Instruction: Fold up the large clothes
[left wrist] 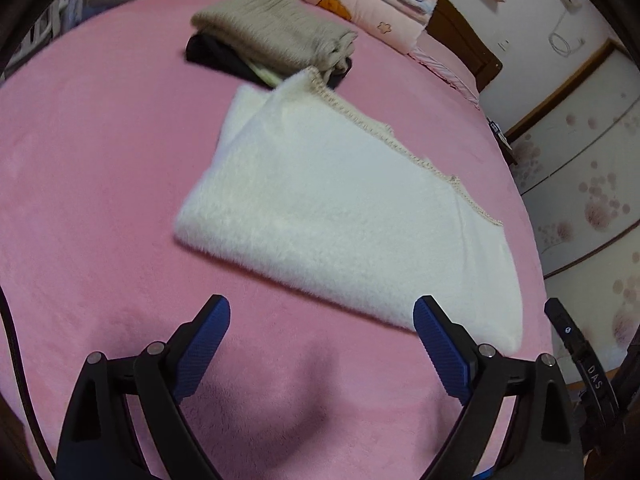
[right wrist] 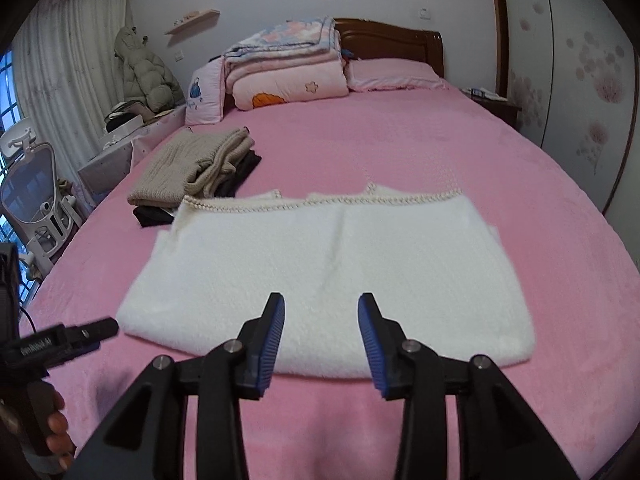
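- White fleece garment (right wrist: 332, 276), folded into a broad rectangle, flat on the pink bedspread (right wrist: 500, 184), just ahead of both tools.
- Right gripper (right wrist: 321, 312): blue-padded fingers (right wrist: 274, 332) spread apart, grasping nothing, poised over the near folded edge of the garment, near its middle.
- Left gripper (left wrist: 322, 316): fingers (left wrist: 208, 340) splayed wide, holding nothing, over bare bedspread just short of the garment's near edge; right-hand finger overlapping that edge in the left wrist view, contact impossible to judge.
- Same left gripper in the right wrist view at the lower left, tip pointing at the garment's near left corner, close beside it; bare fingers of the person's left hand (right wrist: 56, 428) wrapped round its handle.
- Garment surface fluffy and plush, near edge thick and rounded from the fold; faint vertical crease down the middle.
- Far edge trimmed with a beige crocheted border (right wrist: 320, 201), slightly wavy, with small bumps poking up beyond it.
- Beyond the garment's far left corner: beige knit sweater (right wrist: 192, 168), folded, on top of dark clothing (right wrist: 240, 178); touching the garment or merely close, unclear.
- Farthest back: stacked pink quilts (right wrist: 288, 68) and a pillow (right wrist: 392, 74) against the wooden headboard (right wrist: 392, 40).
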`<state>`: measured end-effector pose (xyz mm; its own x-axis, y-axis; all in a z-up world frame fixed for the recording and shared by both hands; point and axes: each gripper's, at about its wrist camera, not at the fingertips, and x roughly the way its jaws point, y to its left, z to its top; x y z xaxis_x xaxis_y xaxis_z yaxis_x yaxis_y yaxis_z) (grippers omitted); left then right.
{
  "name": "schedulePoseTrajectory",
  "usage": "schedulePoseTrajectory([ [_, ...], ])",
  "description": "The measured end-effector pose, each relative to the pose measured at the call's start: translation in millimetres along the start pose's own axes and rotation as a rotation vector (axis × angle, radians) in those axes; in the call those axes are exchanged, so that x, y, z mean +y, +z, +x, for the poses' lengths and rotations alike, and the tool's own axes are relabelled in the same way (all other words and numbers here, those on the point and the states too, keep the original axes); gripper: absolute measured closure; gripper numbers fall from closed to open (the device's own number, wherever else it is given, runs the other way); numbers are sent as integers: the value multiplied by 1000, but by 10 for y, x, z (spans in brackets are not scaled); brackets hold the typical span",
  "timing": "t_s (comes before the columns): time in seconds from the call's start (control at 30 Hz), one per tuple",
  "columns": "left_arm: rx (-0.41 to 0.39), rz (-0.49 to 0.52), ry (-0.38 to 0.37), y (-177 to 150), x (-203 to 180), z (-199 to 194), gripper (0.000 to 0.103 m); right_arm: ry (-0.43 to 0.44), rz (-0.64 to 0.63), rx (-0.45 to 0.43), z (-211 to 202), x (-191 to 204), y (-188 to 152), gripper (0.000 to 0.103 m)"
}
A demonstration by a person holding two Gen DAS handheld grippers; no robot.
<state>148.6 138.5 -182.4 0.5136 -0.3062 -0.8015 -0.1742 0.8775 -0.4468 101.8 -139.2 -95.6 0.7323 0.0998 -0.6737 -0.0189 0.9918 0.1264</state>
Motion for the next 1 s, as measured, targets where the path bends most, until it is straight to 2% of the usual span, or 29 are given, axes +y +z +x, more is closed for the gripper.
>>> schedulePoseTrajectory([
  [0.37, -22, -181, -121, 9, 538, 666, 11, 30, -16, 20, 540, 285, -22, 65],
  [0.6, -91, -172, -165, 262, 507, 922, 11, 36, -51, 33, 744, 385, -65, 65],
  [0.77, -115, -220, -178, 478, 433, 1077, 13, 25, -72, 30, 831, 388, -62, 65],
  [0.8, -123, -235, -172, 515, 422, 1095, 20, 25, -73, 32, 851, 379, -56, 65],
  [0.83, -126, -245, -154, 537, 413, 1094, 36, 24, -74, 35, 874, 363, -50, 66],
  [0.9, -110, -230, -99, 578, 375, 1127, 60, 25, -72, 42, 917, 329, -36, 68],
  [1.0, -120, -188, -96, 618, 358, 1031, 73, 22, -64, 60, 1022, 277, 5, 75],
])
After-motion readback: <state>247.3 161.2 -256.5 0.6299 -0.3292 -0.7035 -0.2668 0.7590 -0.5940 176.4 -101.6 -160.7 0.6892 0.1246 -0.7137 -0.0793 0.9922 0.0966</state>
